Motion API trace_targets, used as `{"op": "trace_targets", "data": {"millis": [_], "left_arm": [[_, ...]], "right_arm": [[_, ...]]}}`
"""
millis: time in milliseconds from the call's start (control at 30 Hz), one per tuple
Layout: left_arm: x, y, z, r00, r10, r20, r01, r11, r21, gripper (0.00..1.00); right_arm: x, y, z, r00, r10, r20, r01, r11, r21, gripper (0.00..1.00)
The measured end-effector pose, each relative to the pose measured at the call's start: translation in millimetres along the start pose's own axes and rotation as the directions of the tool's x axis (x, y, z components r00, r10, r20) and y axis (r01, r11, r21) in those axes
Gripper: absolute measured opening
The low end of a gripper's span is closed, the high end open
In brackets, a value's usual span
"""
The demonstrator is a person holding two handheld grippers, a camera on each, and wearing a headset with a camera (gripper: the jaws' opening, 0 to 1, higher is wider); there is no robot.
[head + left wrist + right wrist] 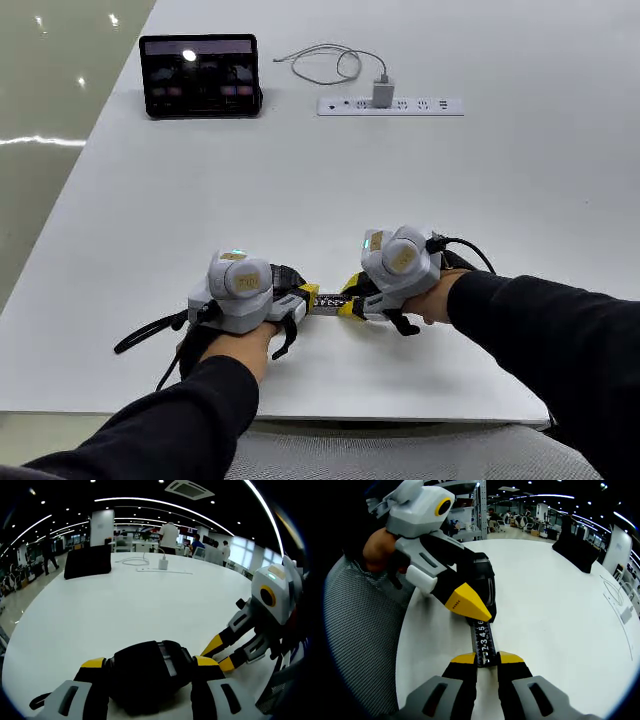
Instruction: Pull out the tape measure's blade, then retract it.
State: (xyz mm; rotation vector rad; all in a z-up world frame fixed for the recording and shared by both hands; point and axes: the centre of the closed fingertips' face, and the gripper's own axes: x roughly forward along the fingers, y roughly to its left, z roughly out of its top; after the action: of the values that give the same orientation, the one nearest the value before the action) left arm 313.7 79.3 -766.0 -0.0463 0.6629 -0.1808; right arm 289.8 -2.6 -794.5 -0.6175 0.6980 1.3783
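Left gripper (150, 661): jaws closed against both sides of the black tape measure case (145, 682), whose lower edge is cut off. Right gripper (486, 658): jaws pinched on the short drawn-out blade (482, 637), its tip hidden between them. The case sits near the front edge of the white table (300, 180). Tablet (200, 75) and power strip (390, 105) lie well apart, on the far side.

I count two yellow-tipped grey claws, the left claw (150, 662) and the right claw (486, 658). There is one black tape measure (145, 682), one black flat tablet (200, 75) at upper left, one white power strip (430, 105), one white plug-in charger (383, 93), one grey cable (320, 62) and one white counter (400, 180).
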Motion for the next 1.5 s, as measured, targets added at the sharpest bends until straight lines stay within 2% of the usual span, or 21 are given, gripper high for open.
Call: {"op": "trace_targets", "data": {"millis": [700, 800, 1067, 1500], "left_arm": [[-0.3, 0.8, 0.6, 0.9999, -0.014, 0.002, 0.014, 1.000, -0.026, 0.62], [-0.8, 0.6, -0.1, 0.9996, -0.027, 0.001, 0.027, 0.999, -0.024, 0.62], [-0.2, 0.4, 0.2, 0.9997, -0.025, 0.002, 0.025, 1.000, -0.016, 0.62], [0.2, 1.5, 0.9, 0.9996, -0.026, 0.002, 0.026, 0.999, -0.026, 0.62]], "right_arm": [[5.6, 0.4, 7.9, 0.9997, 0.002, 0.023, -0.002, 1.000, 0.008, 0.11], [7.6, 1.1, 8.9, 0.9997, 0.003, 0.025, -0.003, 1.000, 0.000, 0.10], [9.9, 1.8, 10.4, 0.9996, 0.009, 0.027, -0.009, 1.000, 0.005, 0.10], [16.5, 3.9, 21.4, 0.9990, 0.018, 0.042, -0.018, 1.000, -0.001, 0.10]]}}
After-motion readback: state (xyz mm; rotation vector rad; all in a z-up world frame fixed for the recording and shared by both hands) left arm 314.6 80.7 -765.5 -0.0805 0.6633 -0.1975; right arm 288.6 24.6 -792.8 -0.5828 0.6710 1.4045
